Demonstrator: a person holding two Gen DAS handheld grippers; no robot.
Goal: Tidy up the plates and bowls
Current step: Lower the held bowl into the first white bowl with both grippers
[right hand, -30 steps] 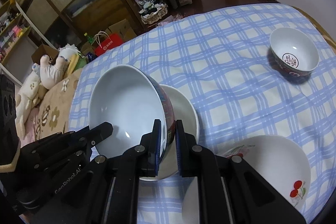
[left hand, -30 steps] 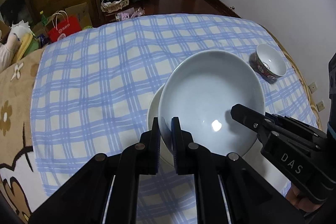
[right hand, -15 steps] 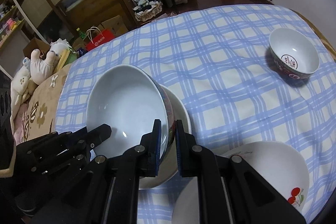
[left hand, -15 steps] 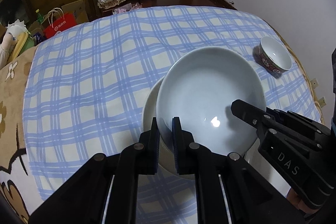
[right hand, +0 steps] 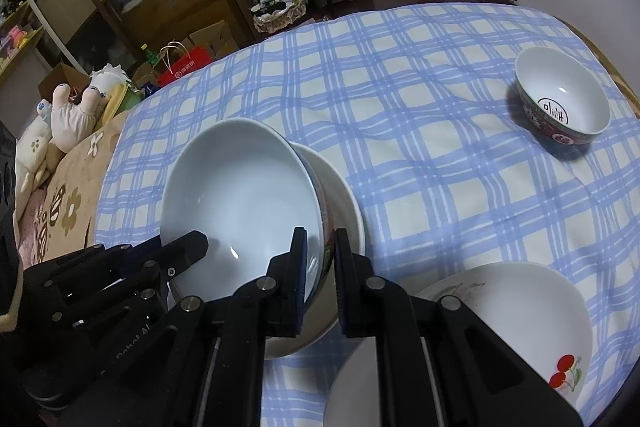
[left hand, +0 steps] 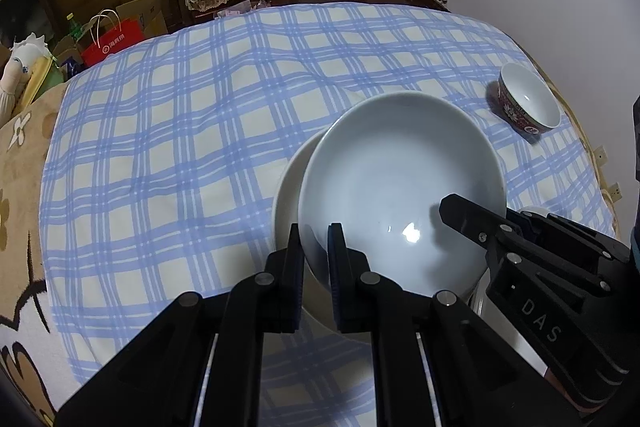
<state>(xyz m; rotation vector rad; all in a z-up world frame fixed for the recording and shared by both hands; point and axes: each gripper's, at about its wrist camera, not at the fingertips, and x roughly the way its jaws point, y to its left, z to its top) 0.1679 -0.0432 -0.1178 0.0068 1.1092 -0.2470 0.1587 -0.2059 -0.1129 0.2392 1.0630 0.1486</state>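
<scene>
While both claws pinch the same big bowl, you carry it two-handed. Left gripper (left hand: 316,247) sits low centre of the left wrist view, jaws pressed onto the near rim of the large pale bowl (left hand: 400,183), one pad inside, one outside. Right gripper (right hand: 320,255) sits low centre of the right wrist view, nipping the bowl's (right hand: 240,203) right-hand rim the same way; the red patterned outer wall shows between the pads. Opposite-side grips likely keep a wide, heavy bowl level and stop it from twisting.

The bowl sits centre frame, over the white plate (left hand: 290,187), whose rim peeks out on the left in the left view and on the right (right hand: 340,195) in the right view. It looks seated in or just above the plate; contact can't be told. My read: stacking bowl on plate, nearly done, release comes next.

Further out: the small red-patterned bowl (right hand: 560,103) stands alone at the right edge of the frame, well apart. The cherry-print dish (right hand: 532,311) lies lower right, just beside your right claw. Everything rests on the blue checked cloth (left hand: 180,147). Both leftovers probably still need sorting.
</scene>
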